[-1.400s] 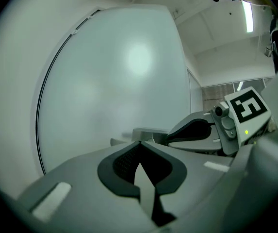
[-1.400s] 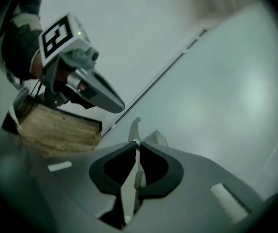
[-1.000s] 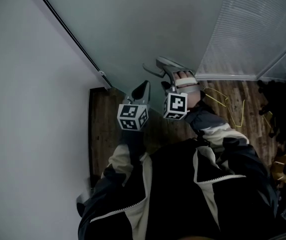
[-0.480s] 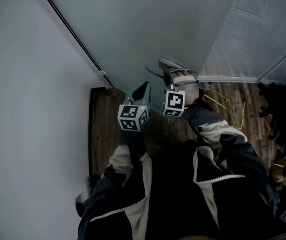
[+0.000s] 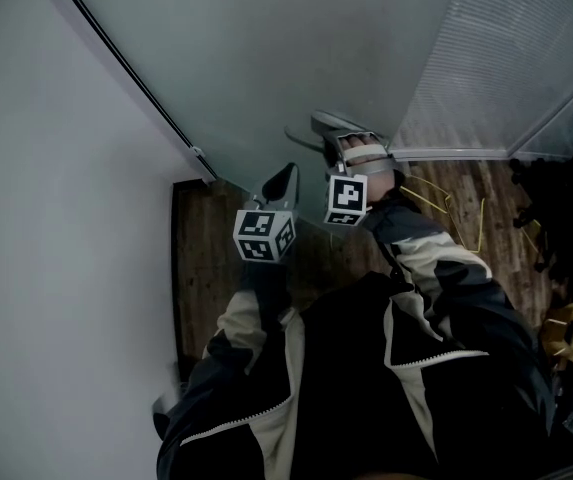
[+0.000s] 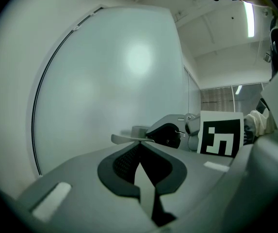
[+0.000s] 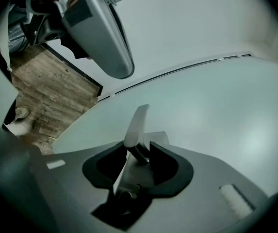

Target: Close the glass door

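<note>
Glass door [image 5: 296,58]: frosted, right in front of you, filling the top of the head view. Its dark edge strip runs beside the white wall [image 5: 56,218].
Door handle [image 7: 137,125]: a pale lever on the glass, standing between your right fingers.
Right gripper [image 7: 139,152]: your fingers have just been closing, and they clamp the lever's stem.
Left gripper [image 5: 284,178]: your fingers are pressed together on nothing, tip near the glass, just beside the right gripper.
Floor [image 5: 206,258]: wooden boards below both grippers.

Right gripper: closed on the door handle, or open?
Shut on it: the right gripper has just closed its jaws, pinching the door handle.
</note>
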`<state>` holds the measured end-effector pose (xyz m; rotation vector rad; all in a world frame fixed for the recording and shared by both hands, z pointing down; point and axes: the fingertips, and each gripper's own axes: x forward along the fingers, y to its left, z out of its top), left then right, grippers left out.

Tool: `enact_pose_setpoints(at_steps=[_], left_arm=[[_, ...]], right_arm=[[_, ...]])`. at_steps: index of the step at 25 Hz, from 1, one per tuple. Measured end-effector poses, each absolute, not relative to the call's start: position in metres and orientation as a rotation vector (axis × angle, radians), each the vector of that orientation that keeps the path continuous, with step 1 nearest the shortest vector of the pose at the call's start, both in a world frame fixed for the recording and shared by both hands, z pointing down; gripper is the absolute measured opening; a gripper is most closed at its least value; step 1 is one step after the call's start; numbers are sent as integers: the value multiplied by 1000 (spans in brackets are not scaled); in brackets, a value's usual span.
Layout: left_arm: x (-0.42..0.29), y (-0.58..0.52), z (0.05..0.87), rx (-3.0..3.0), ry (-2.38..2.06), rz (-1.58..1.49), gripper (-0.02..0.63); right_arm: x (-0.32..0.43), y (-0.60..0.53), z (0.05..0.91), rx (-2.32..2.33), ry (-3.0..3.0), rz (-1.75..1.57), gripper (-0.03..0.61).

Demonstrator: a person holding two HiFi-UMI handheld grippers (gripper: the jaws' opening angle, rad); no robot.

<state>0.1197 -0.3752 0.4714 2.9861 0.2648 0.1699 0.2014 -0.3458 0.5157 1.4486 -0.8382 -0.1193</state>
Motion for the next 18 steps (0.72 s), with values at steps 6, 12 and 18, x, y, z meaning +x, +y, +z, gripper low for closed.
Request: enact_pose_setpoints(at_steps=[6,12,18], left_arm=[[145,-356,471,2990,302,184,5],[183,-341,463,2988,322,203,5],[227,-338,452,3002,302,178,5]], right_arm=[[238,-335,516,1462,-817,-117,153],[283,-328,513,1445,-791,-110,153],[336,-328,514,1447,-775,-108,155]])
